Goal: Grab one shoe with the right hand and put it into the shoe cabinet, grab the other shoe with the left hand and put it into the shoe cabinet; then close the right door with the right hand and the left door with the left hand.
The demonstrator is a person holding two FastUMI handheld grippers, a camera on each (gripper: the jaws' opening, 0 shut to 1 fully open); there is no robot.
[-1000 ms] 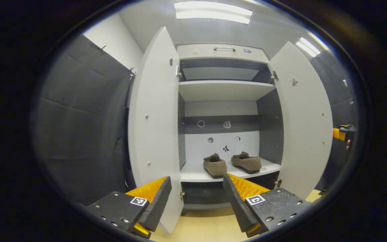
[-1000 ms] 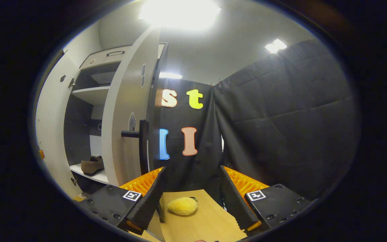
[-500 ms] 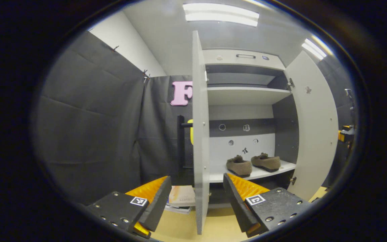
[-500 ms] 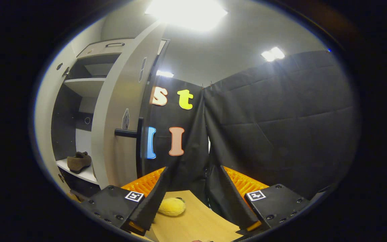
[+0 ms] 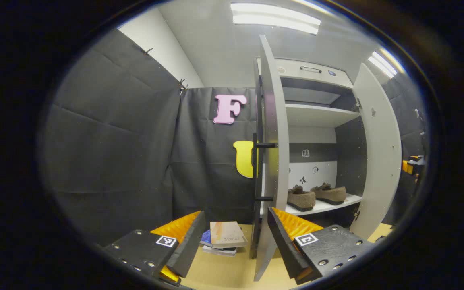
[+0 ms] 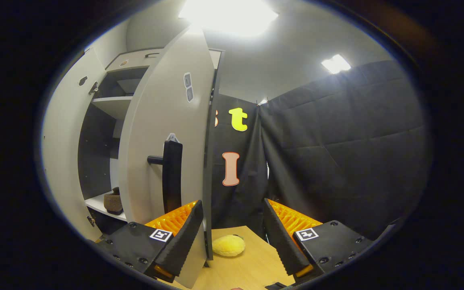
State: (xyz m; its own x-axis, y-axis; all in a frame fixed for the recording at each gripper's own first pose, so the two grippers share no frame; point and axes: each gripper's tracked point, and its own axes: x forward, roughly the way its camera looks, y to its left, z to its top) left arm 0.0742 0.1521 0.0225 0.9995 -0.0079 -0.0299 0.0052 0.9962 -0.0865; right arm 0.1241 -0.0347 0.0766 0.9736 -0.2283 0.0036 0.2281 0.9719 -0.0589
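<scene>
Wooden floor [image 6: 252, 266], perhaps books [image 5: 223, 238], black cloth wall [image 5: 115, 153].

Shoe [image 6: 113, 200] on lower shelf, right gripper view, 9 o'clock: mostly hidden behind right door [image 6: 167, 133]; second shoe of the pair not discernible there. Shoes [image 5: 301, 198] in left gripper view, 3 o'clock: heel ends cut by left door [image 5: 272, 161]. Stickers [image 5: 309, 161] on cabinet back wall: too small to identify. Stack of books [image 5: 223, 238], 6 o'clock: lower volumes covered by top one, left edge behind gripper finger. Other gripper [image 5: 411, 166], far 3 o'clock: cropped at edge, jaw state unreadable. Yellow plush object [image 6: 228, 245], 6 o'clock: kind unclear, left end behind door edge.
</scene>
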